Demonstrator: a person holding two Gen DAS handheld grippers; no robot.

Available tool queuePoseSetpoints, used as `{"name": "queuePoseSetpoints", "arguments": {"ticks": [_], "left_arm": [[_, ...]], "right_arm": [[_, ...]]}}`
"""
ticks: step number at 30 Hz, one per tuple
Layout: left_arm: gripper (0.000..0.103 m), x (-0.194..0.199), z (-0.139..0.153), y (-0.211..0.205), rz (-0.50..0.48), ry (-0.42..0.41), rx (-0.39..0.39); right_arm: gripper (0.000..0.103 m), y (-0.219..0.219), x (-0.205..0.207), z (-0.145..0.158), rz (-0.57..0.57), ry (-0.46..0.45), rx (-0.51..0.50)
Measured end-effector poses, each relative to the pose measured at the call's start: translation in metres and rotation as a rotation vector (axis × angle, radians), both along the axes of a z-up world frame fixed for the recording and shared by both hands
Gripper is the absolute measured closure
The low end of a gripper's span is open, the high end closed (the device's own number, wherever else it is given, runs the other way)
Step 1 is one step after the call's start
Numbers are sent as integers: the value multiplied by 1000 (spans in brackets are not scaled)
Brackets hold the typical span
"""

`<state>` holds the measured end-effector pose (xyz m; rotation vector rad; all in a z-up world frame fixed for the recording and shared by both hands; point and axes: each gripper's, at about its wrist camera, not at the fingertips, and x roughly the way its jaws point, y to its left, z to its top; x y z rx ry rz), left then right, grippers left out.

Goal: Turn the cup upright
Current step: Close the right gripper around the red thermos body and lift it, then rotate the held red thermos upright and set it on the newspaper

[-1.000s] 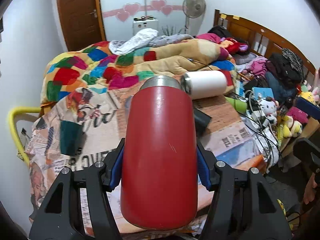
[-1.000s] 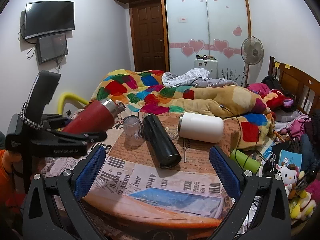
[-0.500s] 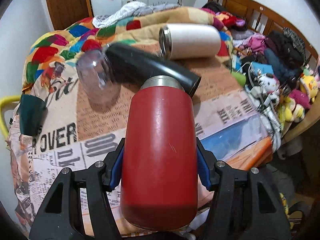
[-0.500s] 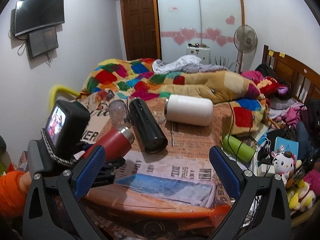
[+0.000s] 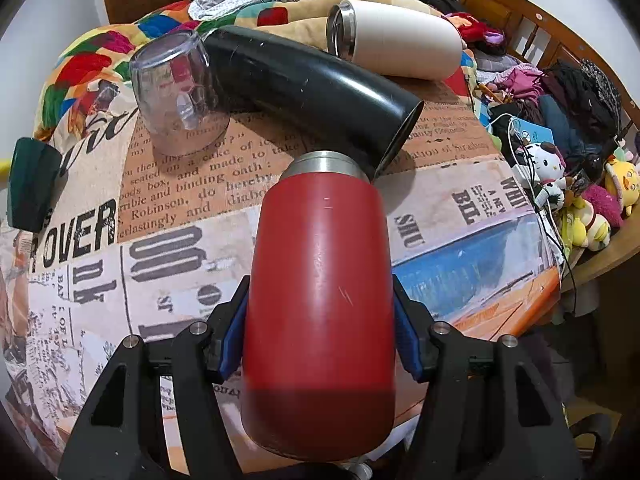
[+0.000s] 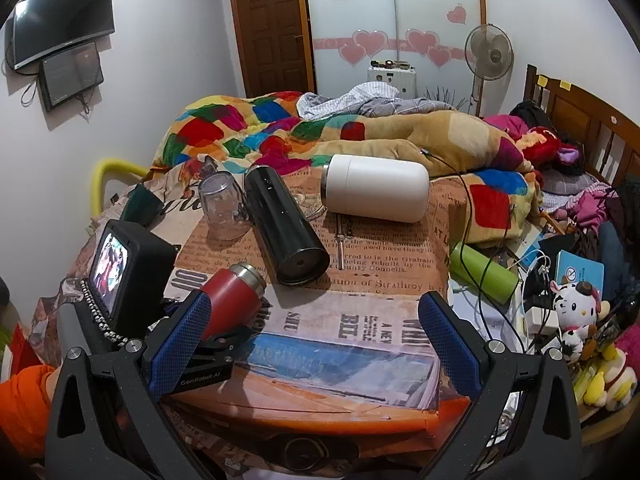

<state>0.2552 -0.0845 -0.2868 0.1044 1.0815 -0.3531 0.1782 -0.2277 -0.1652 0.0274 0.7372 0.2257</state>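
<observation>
I see a table draped in a newspaper-print cloth (image 6: 360, 320). On it a black flask (image 6: 286, 226) lies on its side, with a clear plastic cup (image 6: 222, 206) standing mouth down just beside it. A white flask (image 6: 376, 188) lies on its side farther back. A green bottle (image 6: 482, 274) lies at the table's right edge, near a white plush toy (image 6: 574, 306). Behind, a patchwork quilt (image 6: 248, 132) covers a bed, and a standing fan (image 6: 488, 58) is by the far wall.
</observation>
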Motion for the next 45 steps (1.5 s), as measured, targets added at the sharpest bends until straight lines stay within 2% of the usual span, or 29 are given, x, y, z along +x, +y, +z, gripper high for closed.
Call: {"name": "queuePoseSetpoints", "arguments": {"ticks": [4,13,15,18,22,27,32,34,37,43,45], "left_arm": [[41,-3,-3,5,4,31,-17],[41,-30,46,36,35,-87,-74],[41,-38,61,52,68,-129,-70],[35,-50,77,71,110,-186,-42],[28,-66,86,92,167,-248,8],[20,-85,81,122,225,-268,15],[20,-96,69,139,268,-253,9],[20,-97,64,146,283,-239,-4],[20,-95,56,152,297,-211,-30],[20,-91,50,157,308,-188,-49],[20,-89,49,156,307,-187,-44]], "right_arm": [[0,1,2,1,2,9,2],[0,12,6,4,15,26,4],[0,18,10,3,31,44,14],[0,30,15,-3,55,75,11],[0,50,25,-19,105,149,22],[0,71,37,-40,156,263,100],[1,88,53,-63,159,358,117],[8,93,62,-75,154,410,122],[14,99,72,-90,152,481,139],[22,105,86,-106,150,544,156],[24,110,88,-104,159,535,117]]}}
